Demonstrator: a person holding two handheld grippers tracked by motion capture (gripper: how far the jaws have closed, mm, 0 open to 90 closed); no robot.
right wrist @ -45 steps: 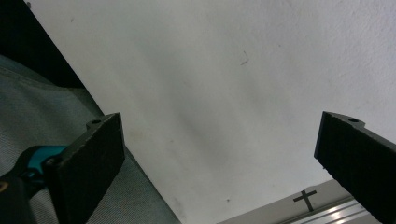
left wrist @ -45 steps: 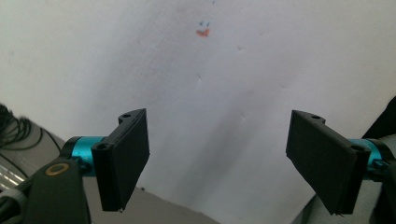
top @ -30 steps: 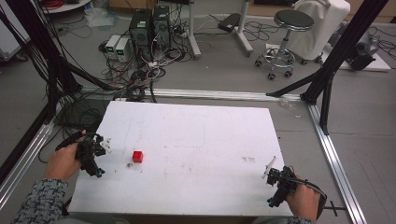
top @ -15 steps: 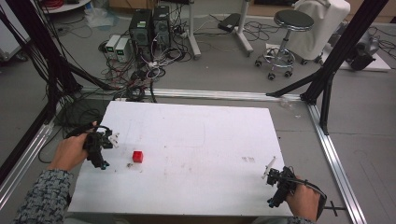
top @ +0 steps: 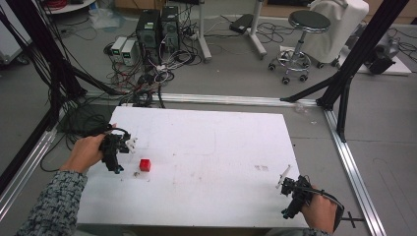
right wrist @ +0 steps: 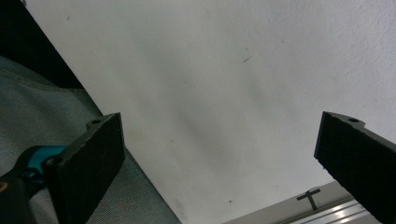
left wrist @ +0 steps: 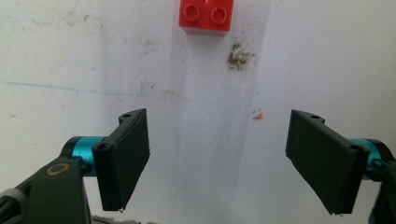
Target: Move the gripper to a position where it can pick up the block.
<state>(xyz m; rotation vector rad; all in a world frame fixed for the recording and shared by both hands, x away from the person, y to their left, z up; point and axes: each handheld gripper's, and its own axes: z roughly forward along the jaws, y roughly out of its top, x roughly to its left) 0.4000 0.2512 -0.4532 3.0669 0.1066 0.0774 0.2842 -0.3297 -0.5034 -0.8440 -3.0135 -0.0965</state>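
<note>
Black jaws of the left gripper (left wrist: 217, 163) stand spread wide with nothing between them, and bare white table (left wrist: 196, 140) shows in the gap. Straight ahead of that gap, well beyond the jaw tips, sits the red brick (left wrist: 206, 17), studs up (two studs show, the rest cut off by the frame edge). It lies slightly left of the gap's centre line, so a forward push with a small correction looks like what the grasp turns on. Just near-side and to the right of the brick is a brown smudge (left wrist: 240, 53) on the table.

From the high view the same relation holds: the left gripper (top: 117, 150) hovers just left of the brick (top: 144, 164), close but not touching, with the jaws pointing toward it. The brick looks roughly square from above, so no long axis can be told; either pair of side faces should serve.

Taking the brick as landmark, the right gripper (top: 293, 194) rests far off to its right, near the table's front right corner, well apart. Its own view shows its jaws spread too, over plain table (right wrist: 224, 93), gripping nothing. The left hand (top: 87, 152) is by far the nearer, and the reach seems to be its job.
</note>
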